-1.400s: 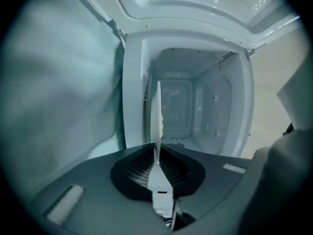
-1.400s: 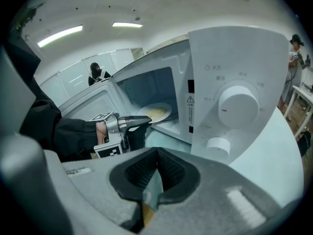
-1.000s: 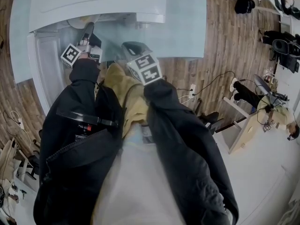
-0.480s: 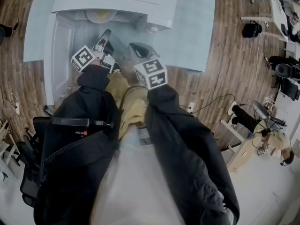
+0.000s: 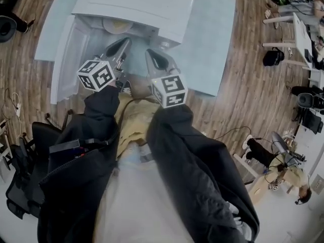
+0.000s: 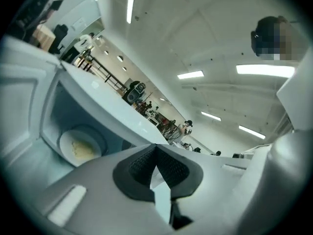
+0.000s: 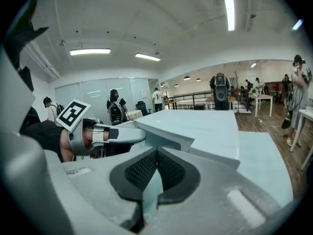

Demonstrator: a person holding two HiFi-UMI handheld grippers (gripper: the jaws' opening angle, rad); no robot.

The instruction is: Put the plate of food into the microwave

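Observation:
The white microwave (image 5: 136,4) stands on a pale blue table (image 5: 212,34) with its door (image 5: 68,54) swung open to the left. The white plate of yellow food (image 5: 117,25) lies inside the cavity, also seen as the plate (image 6: 80,148) in the left gripper view. My left gripper (image 5: 125,40) hovers just in front of the opening, shut and empty, apart from the plate. My right gripper (image 5: 150,52) is beside it on the right, shut on nothing. In the right gripper view the left gripper (image 7: 117,133) shows in front of the microwave body (image 7: 195,126).
The open door (image 6: 19,92) stands to the left of the cavity. Wooden floor surrounds the table; a black office chair (image 5: 20,171) is at lower left. Desks, chairs and people (image 5: 283,176) are far off to the right.
My left gripper has drawn back out of the microwave opening. The plate stays inside the cavity. The right gripper has kept its place beside it.

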